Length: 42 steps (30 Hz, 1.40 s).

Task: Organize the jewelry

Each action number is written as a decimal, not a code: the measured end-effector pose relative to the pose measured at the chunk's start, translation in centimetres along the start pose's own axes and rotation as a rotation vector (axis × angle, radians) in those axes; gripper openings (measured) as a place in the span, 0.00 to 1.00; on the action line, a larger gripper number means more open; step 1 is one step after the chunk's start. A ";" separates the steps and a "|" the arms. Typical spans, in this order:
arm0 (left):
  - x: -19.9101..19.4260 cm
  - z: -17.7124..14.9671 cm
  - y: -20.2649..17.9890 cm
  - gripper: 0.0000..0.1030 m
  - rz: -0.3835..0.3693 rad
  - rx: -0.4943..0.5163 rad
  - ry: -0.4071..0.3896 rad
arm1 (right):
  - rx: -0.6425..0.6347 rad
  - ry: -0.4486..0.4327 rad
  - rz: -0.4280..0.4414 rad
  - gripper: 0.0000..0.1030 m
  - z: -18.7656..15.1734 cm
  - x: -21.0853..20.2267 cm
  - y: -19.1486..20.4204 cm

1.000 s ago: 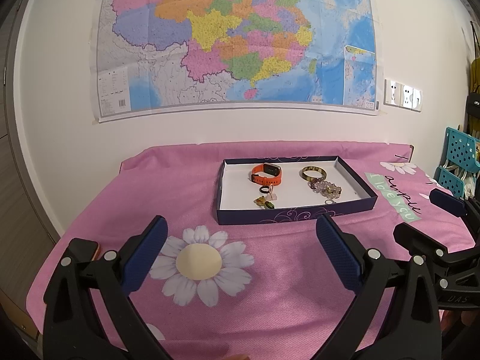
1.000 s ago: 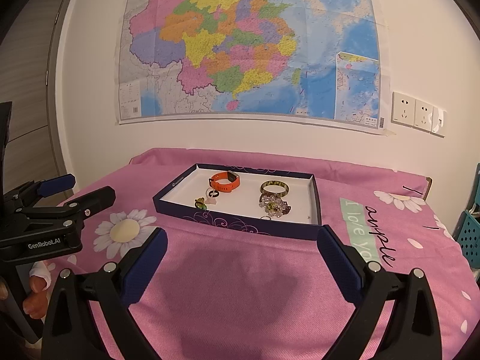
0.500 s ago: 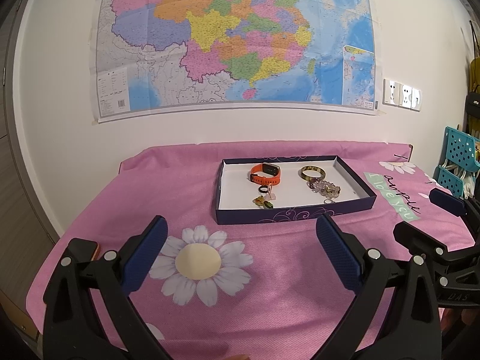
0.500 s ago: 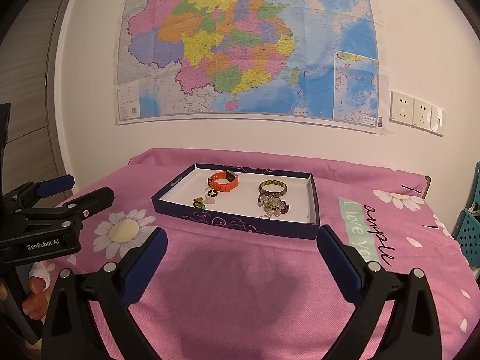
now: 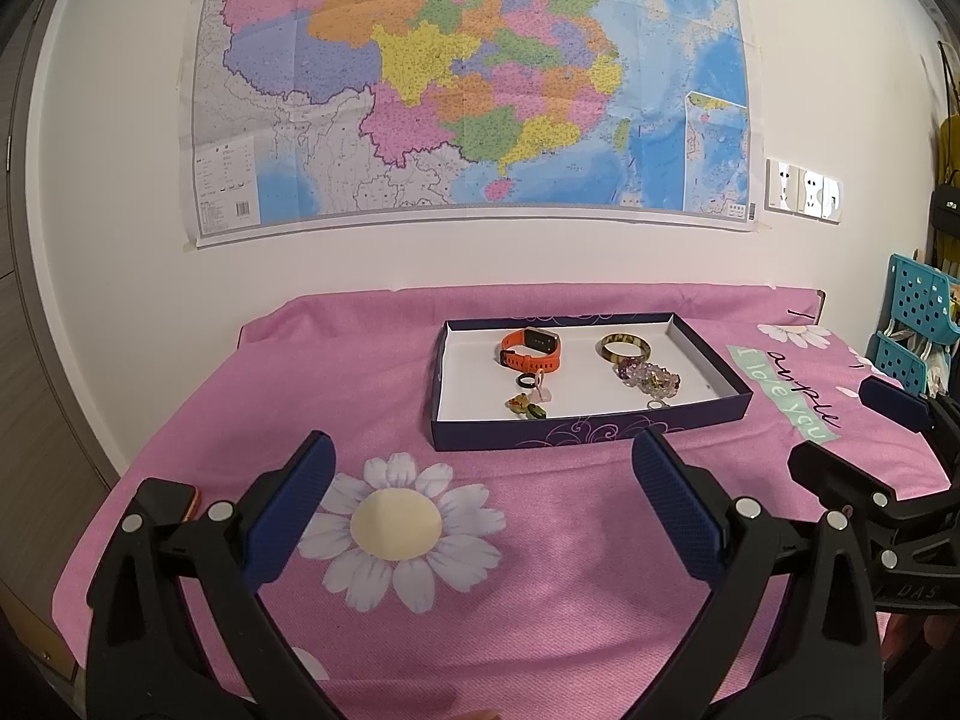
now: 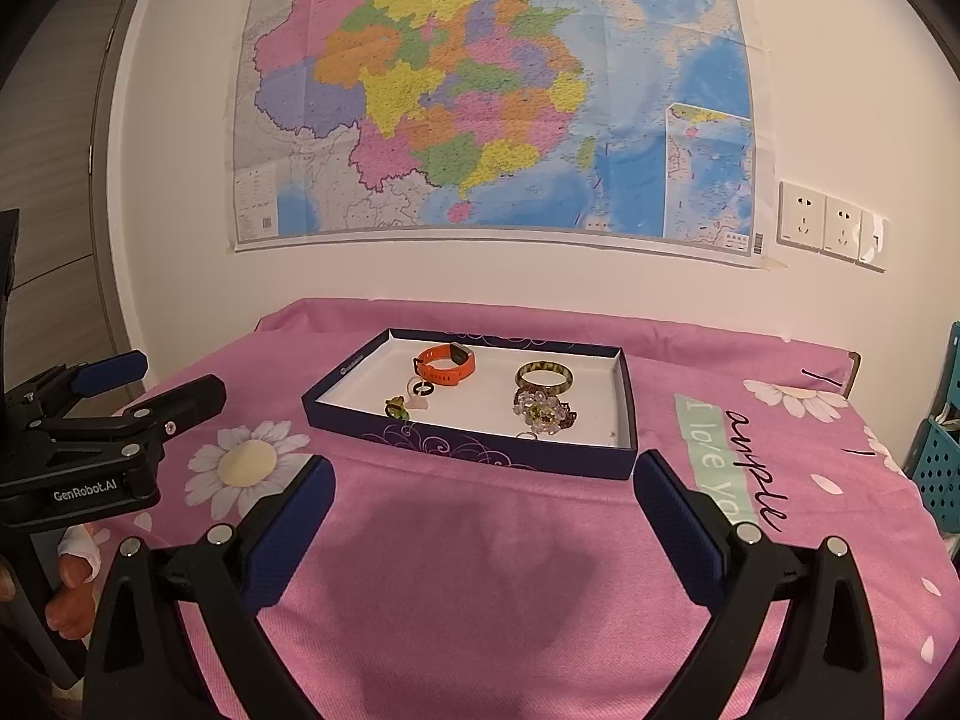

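A dark blue tray (image 5: 576, 431) (image 6: 474, 443) with a white floor stands on the pink cloth. In it lie an orange watch band (image 5: 531, 349) (image 6: 444, 365), a green-brown bangle (image 5: 624, 348) (image 6: 544, 376), a beaded bracelet (image 5: 648, 376) (image 6: 543, 411), a small black ring (image 5: 526, 382) (image 6: 423, 390) and a small green-yellow charm (image 5: 526, 406) (image 6: 397, 407). My left gripper (image 5: 483, 462) (image 6: 144, 384) is open and empty, in front of the tray. My right gripper (image 6: 483, 483) (image 5: 840, 426) is open and empty, also short of the tray.
The pink cloth (image 5: 336, 384) with daisy prints covers the table against a white wall with a map (image 5: 468, 78). A teal perforated rack (image 5: 915, 324) stands at the right. A dark phone-like object (image 5: 165, 495) lies at the table's left front corner.
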<state>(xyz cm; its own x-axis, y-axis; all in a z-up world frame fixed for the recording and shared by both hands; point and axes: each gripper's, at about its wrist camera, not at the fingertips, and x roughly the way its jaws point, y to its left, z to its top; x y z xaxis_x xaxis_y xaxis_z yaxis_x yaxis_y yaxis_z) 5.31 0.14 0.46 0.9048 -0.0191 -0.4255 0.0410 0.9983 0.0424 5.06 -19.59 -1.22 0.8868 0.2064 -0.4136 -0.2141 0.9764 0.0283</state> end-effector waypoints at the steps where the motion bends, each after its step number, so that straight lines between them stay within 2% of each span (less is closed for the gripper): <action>1: 0.0 0.0 0.0 0.95 0.000 -0.001 -0.001 | -0.001 0.000 0.001 0.93 0.0 0.0 0.0; 36: 0.3 0.2 -0.1 0.95 0.019 0.000 -0.010 | -0.010 -0.004 -0.002 0.93 0.4 0.0 0.2; 42: 1.5 -0.5 0.0 0.95 -0.026 -0.019 0.034 | -0.016 0.017 0.002 0.93 0.3 0.7 0.2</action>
<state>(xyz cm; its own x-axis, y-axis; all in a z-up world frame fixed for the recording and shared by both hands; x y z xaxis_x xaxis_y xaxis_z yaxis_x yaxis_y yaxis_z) 6.44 0.12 -0.60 0.8887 -0.0434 -0.4563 0.0557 0.9984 0.0136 5.72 -19.20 -1.25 0.8792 0.2073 -0.4291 -0.2225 0.9748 0.0150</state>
